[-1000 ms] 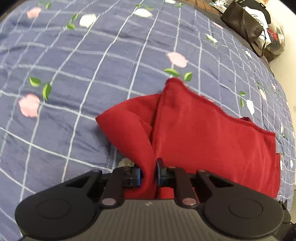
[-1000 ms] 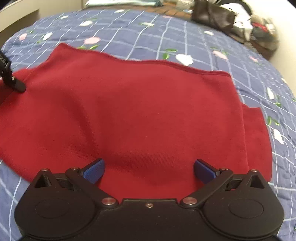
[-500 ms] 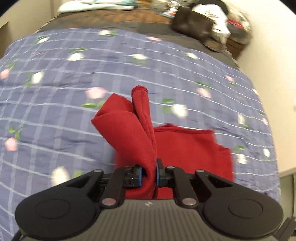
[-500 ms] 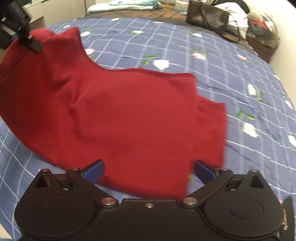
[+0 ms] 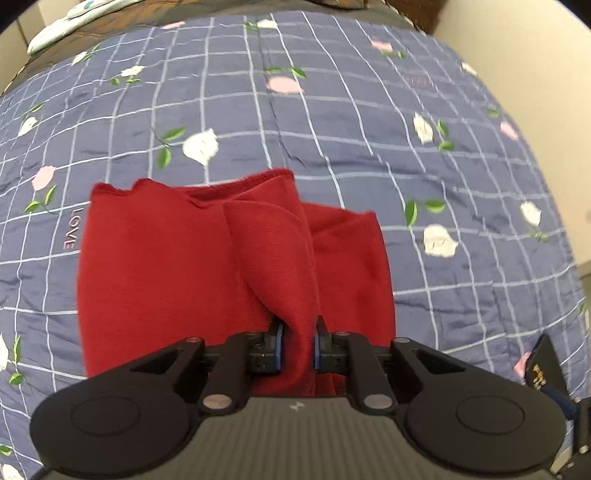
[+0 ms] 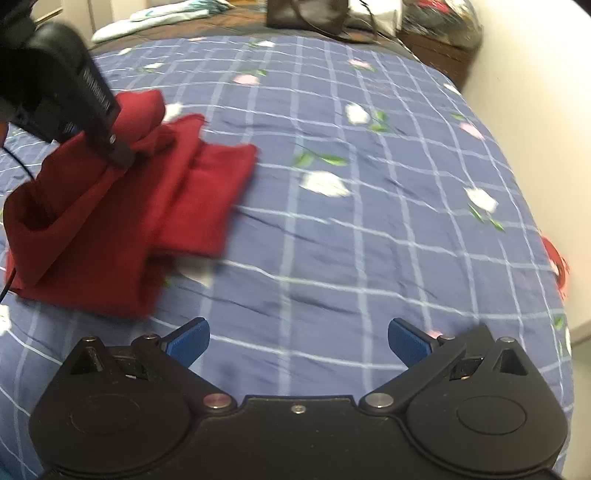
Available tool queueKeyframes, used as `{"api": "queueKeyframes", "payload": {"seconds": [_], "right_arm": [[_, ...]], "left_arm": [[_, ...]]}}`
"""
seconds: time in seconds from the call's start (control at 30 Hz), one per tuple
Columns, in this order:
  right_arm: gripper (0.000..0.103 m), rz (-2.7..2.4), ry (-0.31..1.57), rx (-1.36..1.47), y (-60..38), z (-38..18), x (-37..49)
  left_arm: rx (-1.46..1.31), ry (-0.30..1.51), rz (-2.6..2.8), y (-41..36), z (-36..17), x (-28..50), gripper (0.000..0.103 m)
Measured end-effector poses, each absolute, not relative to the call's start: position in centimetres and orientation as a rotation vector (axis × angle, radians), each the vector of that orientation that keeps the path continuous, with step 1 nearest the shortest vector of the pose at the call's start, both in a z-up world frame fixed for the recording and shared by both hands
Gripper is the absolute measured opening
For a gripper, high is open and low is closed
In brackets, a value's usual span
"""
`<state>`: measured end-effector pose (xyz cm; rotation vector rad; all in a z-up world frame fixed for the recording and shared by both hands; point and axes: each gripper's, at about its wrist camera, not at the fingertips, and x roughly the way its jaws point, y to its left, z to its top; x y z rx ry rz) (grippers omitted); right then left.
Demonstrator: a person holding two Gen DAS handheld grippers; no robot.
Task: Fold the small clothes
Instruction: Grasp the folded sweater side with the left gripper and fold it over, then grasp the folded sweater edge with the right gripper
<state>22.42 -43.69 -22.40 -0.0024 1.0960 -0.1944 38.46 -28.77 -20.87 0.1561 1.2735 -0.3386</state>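
A small red garment (image 5: pixel 166 266) lies doubled over on the blue checked bedspread (image 5: pixel 332 110). My left gripper (image 5: pixel 298 347) points down at it with a raised fold of the red cloth pinched between its blue pads; its jaws are opening. In the right wrist view the same garment (image 6: pixel 110 221) is bunched at the left, with the left gripper (image 6: pixel 122 155) coming down into it from the upper left. My right gripper (image 6: pixel 298 341) stands open over bare bedspread to the right of the garment, with nothing between its fingers.
A dark bag (image 6: pixel 306 14) and folded pale cloth (image 6: pixel 166 14) lie at the far end of the bed. A wall (image 6: pixel 535 110) runs along the bed's right edge, where something red (image 6: pixel 557 266) hangs. Open bedspread (image 6: pixel 369 221) stretches to the garment's right.
My left gripper carried the pinched edge across, and the spread garment now lies folded over itself. My right gripper has moved off the garment to the right, over bare bedspread.
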Motion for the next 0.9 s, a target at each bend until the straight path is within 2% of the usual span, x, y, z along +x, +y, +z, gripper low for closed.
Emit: {"api": "queueKeyframes", "payload": {"seconds": [0.03,0.13,0.2,0.4,0.57,0.83,0.9], "right_arm": [[0.103,-0.2,1.102,0.005,-44.3,-22.6,22.1],[0.103,-0.206,1.121,0.034,-46.0,-23.1,21.4],[0.103,-0.198,1.129,0.052,-46.6,-23.4,21.5],[0.103,-0.155,1.128,0.154,-47.4,-23.7,23.4],[0.103,-0.088,1.093,0.268,-47.5,-23.2,25.5],[0.102,0.065,1.032,0.553,-46.6,-22.9,31.7],[0.098,0.097,1.018,0.602,-46.2,-23.1,33.5]], "left_arm": [[0.168,1.289,-0.346,-29.0,-21.2,38.4,0.02],[0.147,1.31,-0.362,-29.1,-21.3,38.3,0.036],[0.103,1.308,-0.377,-28.6,-20.5,38.2,0.059],[0.041,1.201,-0.369,-26.4,-17.8,37.7,0.086],[-0.01,1.187,-0.205,-22.2,-17.4,37.8,0.095],[-0.107,1.274,0.128,-13.2,-20.7,37.5,0.097],[-0.118,1.304,0.152,-12.0,-21.5,37.1,0.098]]}}
